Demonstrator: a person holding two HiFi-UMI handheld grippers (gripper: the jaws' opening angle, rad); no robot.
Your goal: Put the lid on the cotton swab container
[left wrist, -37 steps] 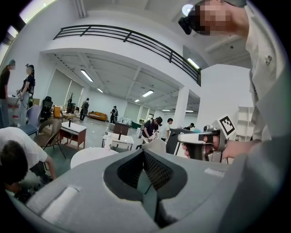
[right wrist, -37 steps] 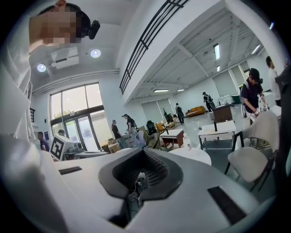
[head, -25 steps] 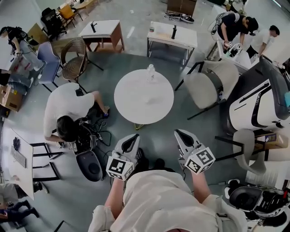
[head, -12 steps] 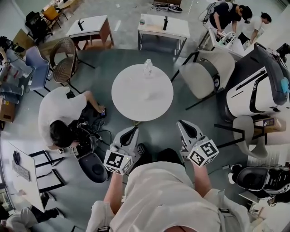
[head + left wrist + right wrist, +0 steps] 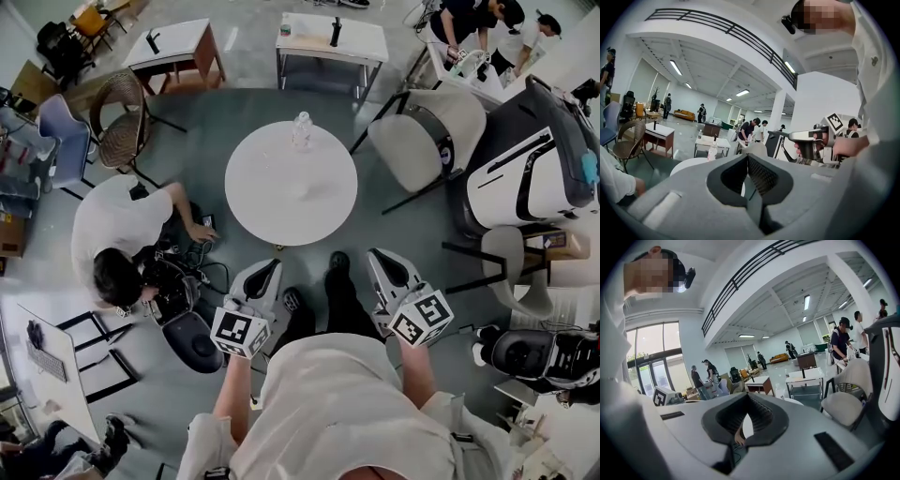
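Right claw (image 5: 747,394) closed, empty; white round table (image 5: 748,425) beyond tips; beige chair (image 5: 843,406) at right.

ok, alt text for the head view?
Seen from above, a standing person holds the left hand-held gripper and right hand-held gripper, both shut and empty, short of a round white table bearing a clear bottle. A second person crouches on the floor at left.

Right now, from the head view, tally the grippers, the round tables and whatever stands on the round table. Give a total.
Grippers: 2 (left gripper, right gripper, both shut and empty)
Round white table: 1
Clear container standing near its far edge: 1
Total: 4
A faint spot near the table's middle is too unclear to count.
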